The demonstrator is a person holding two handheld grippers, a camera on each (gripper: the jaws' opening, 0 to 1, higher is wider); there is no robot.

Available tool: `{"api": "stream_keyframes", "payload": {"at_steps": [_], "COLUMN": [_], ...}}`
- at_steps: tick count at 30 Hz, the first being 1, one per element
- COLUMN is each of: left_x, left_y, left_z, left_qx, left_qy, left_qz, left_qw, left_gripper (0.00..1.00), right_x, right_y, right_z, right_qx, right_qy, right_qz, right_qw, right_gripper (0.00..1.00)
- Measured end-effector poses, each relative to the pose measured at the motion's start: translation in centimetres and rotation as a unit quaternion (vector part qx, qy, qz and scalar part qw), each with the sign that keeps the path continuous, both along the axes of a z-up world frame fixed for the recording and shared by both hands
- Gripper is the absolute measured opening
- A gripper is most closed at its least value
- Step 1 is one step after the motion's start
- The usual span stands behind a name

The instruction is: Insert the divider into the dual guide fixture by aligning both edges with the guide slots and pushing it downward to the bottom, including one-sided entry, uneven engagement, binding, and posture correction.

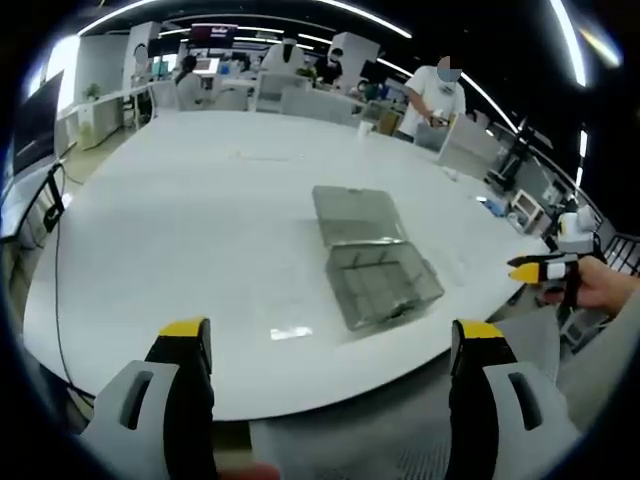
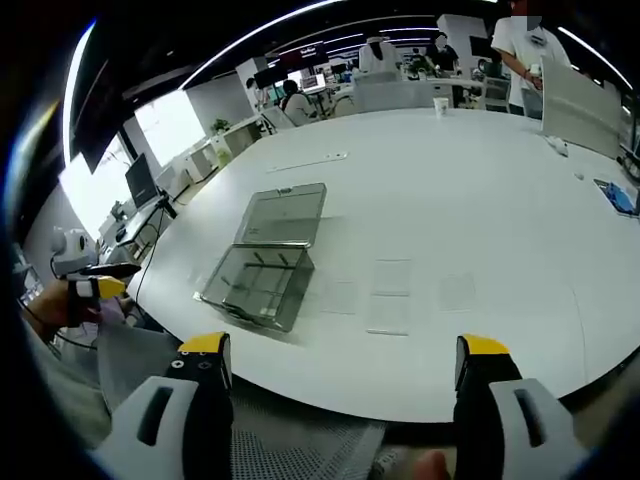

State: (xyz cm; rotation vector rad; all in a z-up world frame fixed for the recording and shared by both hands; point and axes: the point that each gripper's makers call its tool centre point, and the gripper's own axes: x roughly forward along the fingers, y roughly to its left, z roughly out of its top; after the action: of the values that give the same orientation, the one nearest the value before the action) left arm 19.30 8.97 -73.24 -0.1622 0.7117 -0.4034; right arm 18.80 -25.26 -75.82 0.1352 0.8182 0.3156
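Two hand-held grippers, left (image 1: 330,345) and right (image 2: 345,360), jaws apart, empty. Open clear fixture box (image 1: 375,265) mid-frame on white counter (image 1: 200,220); loose dividers (image 2: 390,295) right. Approach squarely, grip a divider's top edge.

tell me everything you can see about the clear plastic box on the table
The clear plastic box is a shallow, smoky-transparent organiser lying open on the white round table. Its hinged lid is folded back flat on the tabletop, joined to the base along one edge. Inside the base, thin partitions split it into compartments; whether anything lies in them is too small to tell. It sits near the table's near edge. Nothing touches it except the table; both tools are held clear of it.
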Motion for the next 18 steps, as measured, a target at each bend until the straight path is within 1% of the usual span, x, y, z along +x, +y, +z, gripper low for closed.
{"api": "stream_keyframes", "payload": {"at_steps": [18], "left_x": [-0.07], "left_y": [-0.10], "left_z": [0.00], "left_qx": [-0.005], "left_qy": [-0.002], "left_qz": [0.001], "left_qw": [1.0000], "left_gripper": [0.98], "right_x": [-0.03], "right_y": [-0.06], "right_z": [0.15], "right_qx": [-0.003], "right_qy": [-0.001], "right_qz": [0.000], "right_qw": [1.0000], "right_gripper": [0.91]}}
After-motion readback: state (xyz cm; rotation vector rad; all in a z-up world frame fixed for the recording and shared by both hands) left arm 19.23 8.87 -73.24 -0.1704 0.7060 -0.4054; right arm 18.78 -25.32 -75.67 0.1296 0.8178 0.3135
